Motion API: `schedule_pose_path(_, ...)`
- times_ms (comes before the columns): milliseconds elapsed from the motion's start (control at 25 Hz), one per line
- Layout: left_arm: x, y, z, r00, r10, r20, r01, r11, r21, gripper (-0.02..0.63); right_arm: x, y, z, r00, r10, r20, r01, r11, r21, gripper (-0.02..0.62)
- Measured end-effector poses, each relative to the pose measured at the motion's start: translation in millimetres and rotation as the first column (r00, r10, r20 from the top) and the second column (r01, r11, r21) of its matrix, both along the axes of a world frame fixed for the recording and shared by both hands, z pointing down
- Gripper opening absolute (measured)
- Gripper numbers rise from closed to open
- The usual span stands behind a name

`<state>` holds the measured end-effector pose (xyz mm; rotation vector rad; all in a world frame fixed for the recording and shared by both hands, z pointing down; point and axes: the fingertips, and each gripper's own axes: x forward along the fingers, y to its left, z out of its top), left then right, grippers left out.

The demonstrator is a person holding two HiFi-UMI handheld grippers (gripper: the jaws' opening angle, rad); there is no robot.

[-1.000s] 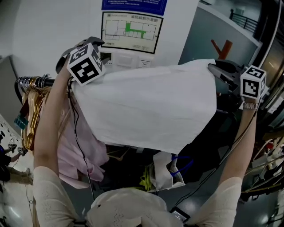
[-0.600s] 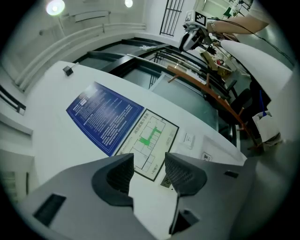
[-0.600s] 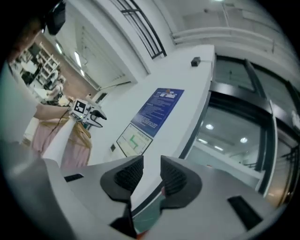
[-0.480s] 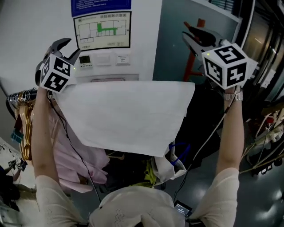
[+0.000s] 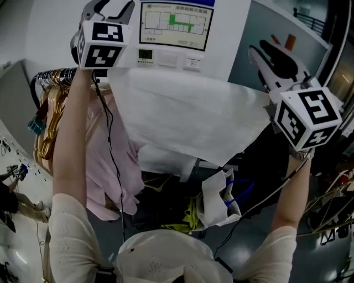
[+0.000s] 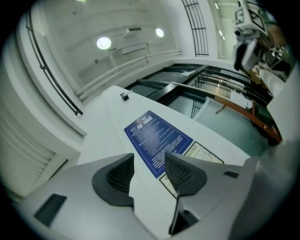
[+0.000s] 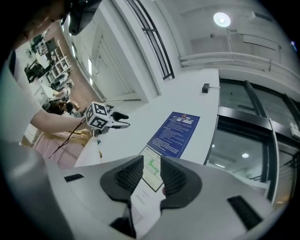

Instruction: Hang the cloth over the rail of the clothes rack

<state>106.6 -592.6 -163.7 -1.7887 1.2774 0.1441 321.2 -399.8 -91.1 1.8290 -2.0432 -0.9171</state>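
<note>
Lowest and nearest, well below both sets of jaws, an open white bag (image 5: 213, 196) is seen among dark clutter; what lies in it cannot be made out. Pink garments (image 5: 108, 160) are hung on gold hangers (image 5: 48, 124) below the left gripper (image 5: 110, 6), from a rail (image 5: 55, 76) of which only the left end is seen.

The cloth (image 5: 188, 119) is spread wide below and between the two grippers. Its upper edge runs on in line with the rail and its lower edge hangs free. It is touched by neither set of jaws.

The left gripper (image 6: 150, 171) is raised above the cloth's left corner. Its jaws are held apart and nothing is held between them. The right gripper (image 5: 263, 50) is held above and to the right of the cloth's right corner. Its jaws (image 7: 152, 176) have just been opening and stand wide apart, with nothing between them.

Farthest, beyond both sets of jaws, a floor plan (image 5: 176, 25) and a blue notice (image 6: 157, 140) are fixed to the white wall (image 5: 50, 27).
</note>
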Motion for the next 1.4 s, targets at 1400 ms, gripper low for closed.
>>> schedule_pose_path(1400,-24,77,272,0.858,0.435,-0.272,-0.508,0.643,-0.574,0.2,87,44,193,0.799,0.306,0.517,-0.264,0.952,-0.154,0.077)
